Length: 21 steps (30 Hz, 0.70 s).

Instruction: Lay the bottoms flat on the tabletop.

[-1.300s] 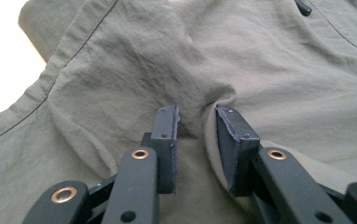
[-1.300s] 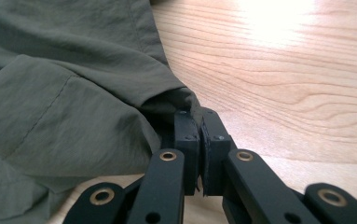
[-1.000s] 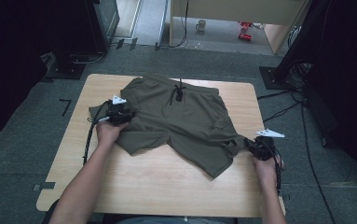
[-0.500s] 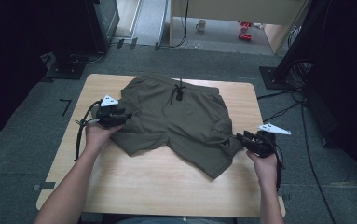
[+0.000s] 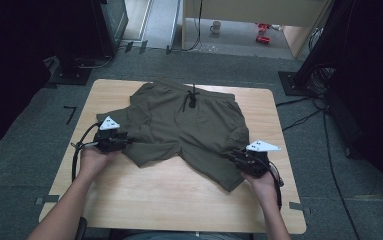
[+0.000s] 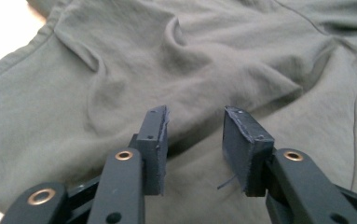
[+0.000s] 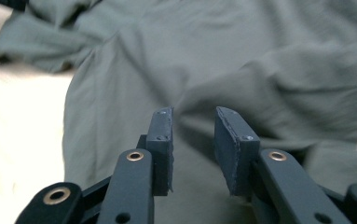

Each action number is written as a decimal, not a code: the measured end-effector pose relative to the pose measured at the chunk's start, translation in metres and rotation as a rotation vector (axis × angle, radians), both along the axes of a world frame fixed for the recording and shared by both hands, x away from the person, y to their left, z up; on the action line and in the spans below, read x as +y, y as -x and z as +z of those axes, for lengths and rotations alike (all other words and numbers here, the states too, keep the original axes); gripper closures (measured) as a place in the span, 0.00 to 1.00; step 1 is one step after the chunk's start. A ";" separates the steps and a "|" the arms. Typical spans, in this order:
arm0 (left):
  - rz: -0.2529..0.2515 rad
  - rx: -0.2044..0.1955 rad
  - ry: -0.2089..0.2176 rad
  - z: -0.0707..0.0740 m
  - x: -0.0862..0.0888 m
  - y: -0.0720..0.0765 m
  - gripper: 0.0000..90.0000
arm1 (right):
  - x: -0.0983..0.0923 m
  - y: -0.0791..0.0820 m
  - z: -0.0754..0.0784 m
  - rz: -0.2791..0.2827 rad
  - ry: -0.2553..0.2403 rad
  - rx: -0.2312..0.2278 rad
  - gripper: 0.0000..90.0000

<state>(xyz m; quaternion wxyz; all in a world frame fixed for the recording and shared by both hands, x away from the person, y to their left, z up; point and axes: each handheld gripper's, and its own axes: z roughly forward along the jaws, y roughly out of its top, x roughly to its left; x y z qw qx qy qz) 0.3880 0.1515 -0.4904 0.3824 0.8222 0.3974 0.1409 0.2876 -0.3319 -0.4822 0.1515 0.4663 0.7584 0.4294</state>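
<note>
olive shorts (image 5: 189,127) lie spread on the wooden table (image 5: 169,195), the left gripper (image 5: 121,141) and right gripper (image 5: 236,159) at their leg hems, jaws parted and just closing with nothing pinched, so a shallow bite could catch one layer or slip off.

We see our left gripper (image 5: 123,142) and right gripper (image 5: 237,158) as black, blocky tools, each topped by a pale grey three-cornered plate. A black cable loops from the left gripper beside the wrist; another trails back from the right one along the forearm. Our forearms are bare, with no sleeves in sight. Up close, each gripper has two black jaw arms with brass-coloured rivets and small dark screws, ending in dark rectangular pads (image 6: 156,140) with worn, slightly frayed edges.
</note>
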 end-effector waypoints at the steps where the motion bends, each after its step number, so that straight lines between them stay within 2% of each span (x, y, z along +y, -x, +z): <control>1: -0.004 0.013 -0.007 -0.002 0.001 0.001 0.69 | 0.002 0.001 -0.003 0.010 -0.004 0.007 0.78; 5: -0.037 0.045 -0.050 -0.010 -0.001 0.005 0.72 | 0.010 0.006 -0.018 0.067 0.022 0.034 0.81; 10: -0.072 0.047 -0.071 -0.014 -0.004 0.011 0.72 | 0.019 0.011 -0.033 0.123 0.091 0.062 0.79; 14: -0.070 0.057 -0.049 -0.015 -0.004 0.017 0.74 | 0.022 0.015 -0.036 0.132 0.109 0.037 0.79; 18: -0.100 0.058 -0.102 -0.012 -0.009 0.031 0.75 | 0.029 0.022 -0.035 0.147 0.126 0.028 0.79; 21: -0.139 0.066 -0.092 -0.012 -0.012 0.045 0.75 | 0.035 0.032 -0.036 0.175 0.135 0.017 0.79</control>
